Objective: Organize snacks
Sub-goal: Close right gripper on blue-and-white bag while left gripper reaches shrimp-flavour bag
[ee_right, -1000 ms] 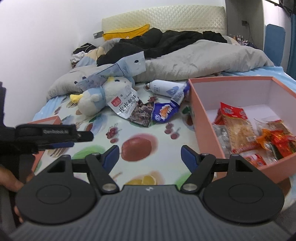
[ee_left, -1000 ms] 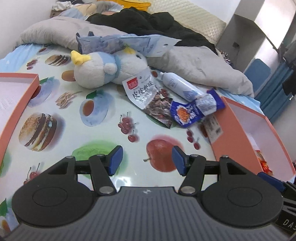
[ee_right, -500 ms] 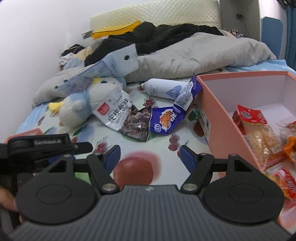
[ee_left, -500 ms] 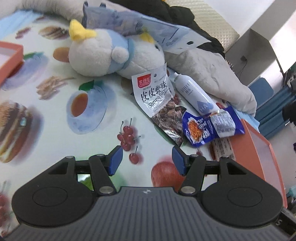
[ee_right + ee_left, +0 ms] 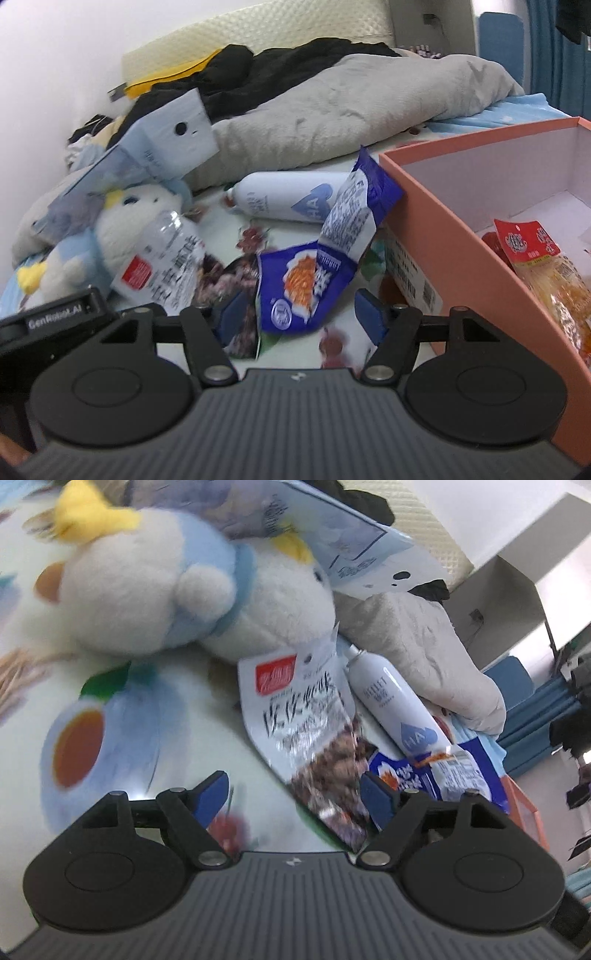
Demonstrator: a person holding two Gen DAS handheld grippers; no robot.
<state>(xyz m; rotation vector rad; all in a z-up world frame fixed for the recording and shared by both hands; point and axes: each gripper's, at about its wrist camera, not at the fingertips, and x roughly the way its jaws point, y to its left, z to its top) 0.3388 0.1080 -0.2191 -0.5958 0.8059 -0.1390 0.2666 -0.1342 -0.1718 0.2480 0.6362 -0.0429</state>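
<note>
Snacks lie loose on the fruit-print bedsheet [image 5: 155, 686], and both grippers have closed in on them over the last second. Nearest the left gripper [image 5: 293, 794] is the silver-and-white snack bag [image 5: 295, 709] with the red label; a second ago it lay well ahead, beside the plush toy [image 5: 166, 590], and now its dark lower end sits between the fingers. Those jaws have just been opening and stand wide, with no pad pressing on the bag. The right gripper [image 5: 301, 317] has likewise come up to the blue snack packet [image 5: 306, 280], whose lower end now lies between its fingers; its jaws have just been narrowing slightly but are still apart, not yet touching the wrapper. That packet leans up against the outer wall of the orange box [image 5: 461, 229], where several red and yellow packets already sit. Behind both snacks lies a white bottle [image 5: 284, 199] on its side, then the grey blanket [image 5: 332, 107].

My reading: each gripper is lined up for a pickup, so two more snacks are about to be grasped; neither is held yet.
</note>
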